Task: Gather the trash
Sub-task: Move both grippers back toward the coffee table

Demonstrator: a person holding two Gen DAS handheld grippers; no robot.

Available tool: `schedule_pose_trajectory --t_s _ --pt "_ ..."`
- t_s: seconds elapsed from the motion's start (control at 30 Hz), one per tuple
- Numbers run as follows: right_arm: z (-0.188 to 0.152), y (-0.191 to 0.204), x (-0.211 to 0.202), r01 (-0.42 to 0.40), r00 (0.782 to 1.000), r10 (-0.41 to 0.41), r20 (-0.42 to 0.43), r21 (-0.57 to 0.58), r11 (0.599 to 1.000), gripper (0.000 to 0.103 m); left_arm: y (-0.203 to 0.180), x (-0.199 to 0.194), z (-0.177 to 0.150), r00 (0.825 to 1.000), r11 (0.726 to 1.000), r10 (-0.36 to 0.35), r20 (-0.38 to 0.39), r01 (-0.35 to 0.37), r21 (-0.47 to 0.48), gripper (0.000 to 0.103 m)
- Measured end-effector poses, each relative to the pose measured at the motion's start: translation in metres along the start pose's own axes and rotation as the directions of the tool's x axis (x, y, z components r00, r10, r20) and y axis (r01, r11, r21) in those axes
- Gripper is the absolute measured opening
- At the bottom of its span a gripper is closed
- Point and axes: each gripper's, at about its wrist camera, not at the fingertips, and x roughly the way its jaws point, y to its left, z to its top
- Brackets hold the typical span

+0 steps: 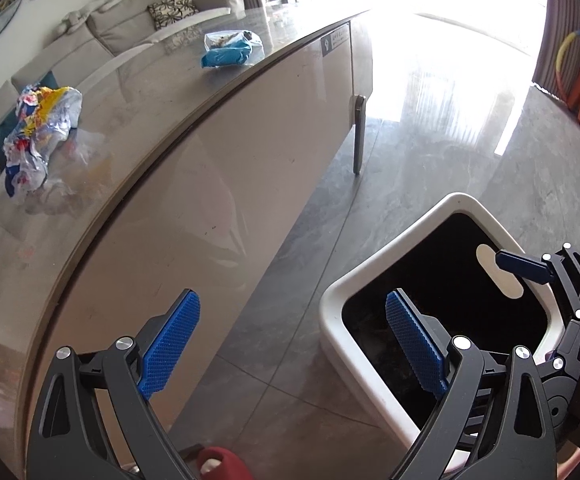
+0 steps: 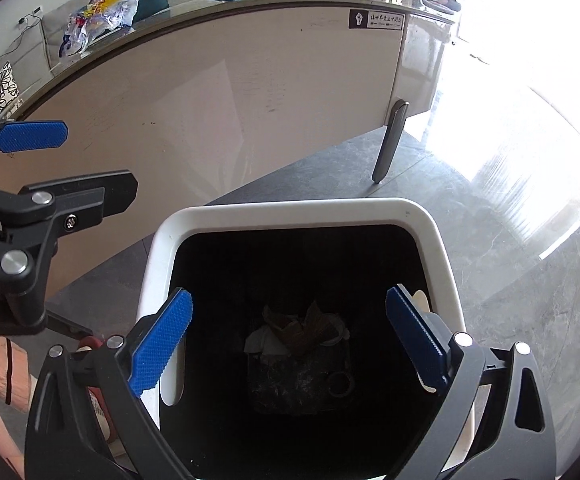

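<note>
Grey marble floor (image 2: 509,280) lies under our wide-open, empty right gripper (image 2: 290,340), with the white bin (image 2: 290,210) directly below its jaws. Our left gripper (image 1: 293,344) gapes empty; ahead, crumpled wrappers (image 1: 38,136) and a blue bag (image 1: 230,50) sit on the glossy table (image 1: 162,96).

My right tongs (image 2: 290,340) hang over the bin (image 2: 290,210), whose bottom holds crumpled paper (image 2: 301,330). My left tongs (image 1: 291,344) sit to the left, between the bin and the cabinet (image 2: 230,92) behind it. On the cabinet's top lie a crumpled wrapper (image 1: 40,136) to the left and a bag (image 1: 232,49) well to its right. A sofa (image 1: 102,36) stands beyond.
</note>
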Motion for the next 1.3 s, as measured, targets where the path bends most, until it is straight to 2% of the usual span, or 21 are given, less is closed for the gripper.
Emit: schedule_pose_trajectory --t_s 0.27,0.57,0.83,1.13,1.3 --pt "0.033 -0.003 -0.04 0.027 0.992 -0.024 0.126 -0.019 0.999 0.098 0.021 -0.023 0.009 0.998 0.998 0.018 0.059 -0.015 -0.054 0.094" --pt "0.083 0.009 -0.079 0.051 0.956 -0.025 0.292 -0.082 0.995 0.098 0.061 -0.054 0.034 0.985 0.989 0.092 0.146 -0.073 -0.13 0.094" --pt "0.133 0.036 -0.081 0.031 0.927 0.026 0.374 -0.146 0.989 0.098 0.109 -0.069 0.049 0.964 0.969 0.186 0.191 -0.147 -0.2 0.094" --pt "0.191 0.088 -0.065 0.006 0.9 0.099 0.424 -0.241 0.97 0.098 0.181 -0.073 0.067 0.933 0.936 0.284 0.221 -0.22 -0.274 0.094" --pt "0.224 0.115 -0.052 0.008 0.885 0.124 0.448 -0.283 0.959 0.098 0.223 -0.065 0.08 0.922 0.919 0.313 0.227 -0.234 -0.317 0.094"
